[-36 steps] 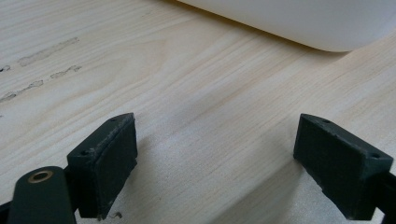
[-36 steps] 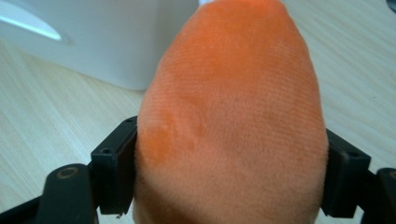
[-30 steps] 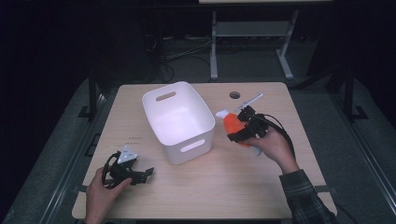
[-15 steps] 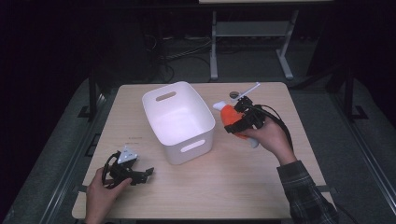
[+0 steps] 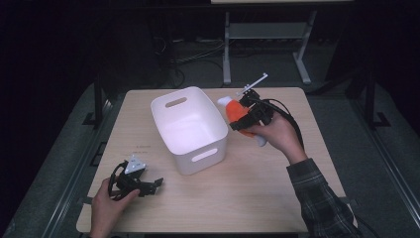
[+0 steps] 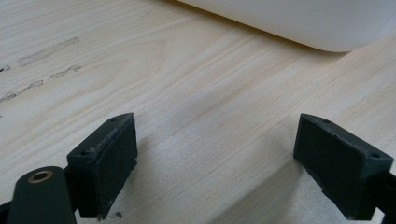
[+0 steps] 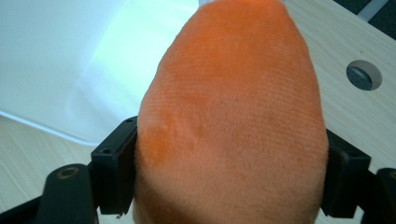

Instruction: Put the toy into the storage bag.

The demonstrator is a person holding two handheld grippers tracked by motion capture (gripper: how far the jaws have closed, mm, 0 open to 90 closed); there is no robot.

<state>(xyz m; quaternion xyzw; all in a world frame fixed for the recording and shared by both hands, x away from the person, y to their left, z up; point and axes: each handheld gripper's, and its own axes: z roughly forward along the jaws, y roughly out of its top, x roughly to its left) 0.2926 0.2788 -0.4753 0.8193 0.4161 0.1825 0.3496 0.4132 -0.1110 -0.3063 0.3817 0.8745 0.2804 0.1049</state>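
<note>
Holding orange plush toy point(image 7: 231, 116) clamped in my right gripper point(image 5: 243, 117) beside white bin point(image 5: 188, 130), not yet dropped in; left gripper point(image 5: 148, 186) w/ fingers open, idle on table point(image 5: 257, 198).

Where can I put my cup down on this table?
Bare wood lies in front of the white bin, between the left gripper and the person's right sleeve, and along the left edge beside the bin. It is crowded right of the bin, where the right gripper holds an orange plush toy.

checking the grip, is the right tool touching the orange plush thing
Touching: in the right gripper view, both jaws of the right tool press the orange plush thing on either side.
</note>
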